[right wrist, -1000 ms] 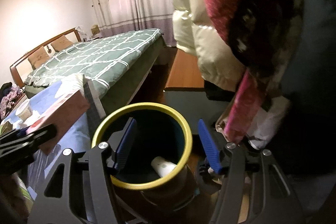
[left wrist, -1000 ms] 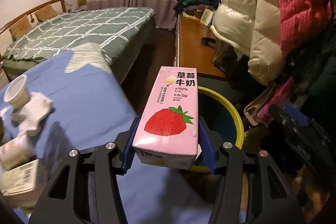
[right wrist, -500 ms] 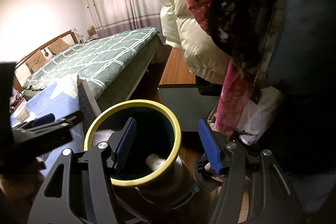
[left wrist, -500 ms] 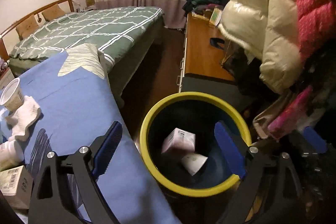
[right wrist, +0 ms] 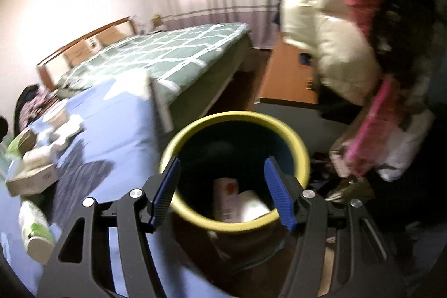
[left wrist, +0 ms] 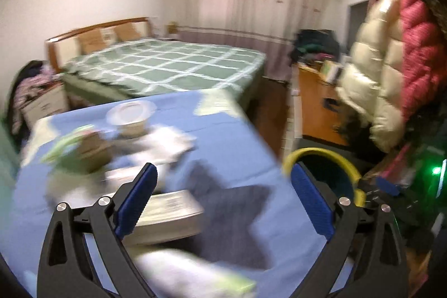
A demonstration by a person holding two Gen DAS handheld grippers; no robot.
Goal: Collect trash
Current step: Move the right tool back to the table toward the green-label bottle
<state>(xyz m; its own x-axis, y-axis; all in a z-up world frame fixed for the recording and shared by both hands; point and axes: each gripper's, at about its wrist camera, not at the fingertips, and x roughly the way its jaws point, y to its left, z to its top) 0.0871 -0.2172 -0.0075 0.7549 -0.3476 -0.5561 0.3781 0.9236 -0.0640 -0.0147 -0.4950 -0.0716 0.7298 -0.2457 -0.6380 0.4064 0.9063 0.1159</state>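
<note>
The yellow-rimmed bin (right wrist: 236, 175) stands beside the blue table (right wrist: 111, 136); it also shows in the left wrist view (left wrist: 321, 161). Inside lie the pink strawberry milk carton (right wrist: 225, 197) and a white cup (right wrist: 252, 207). My right gripper (right wrist: 222, 192) is open and empty over the bin's mouth. My left gripper (left wrist: 223, 200) is open and empty above the blue table (left wrist: 237, 158). On the table lie a flat box (left wrist: 167, 211), a paper cup (left wrist: 130, 119), a white tissue (left wrist: 164, 144) and a white-green bottle (right wrist: 36, 231). The left view is blurred.
A green checked bed (left wrist: 167, 66) stands behind the table. A wooden cabinet (left wrist: 318, 108) and hanging puffy coats (left wrist: 391, 60) are at the right, close to the bin. More small trash sits at the table's left end (right wrist: 28, 141).
The left gripper let the pink carton fall into the bin, then swung left and back over the table. The right gripper stayed open above the bin.
</note>
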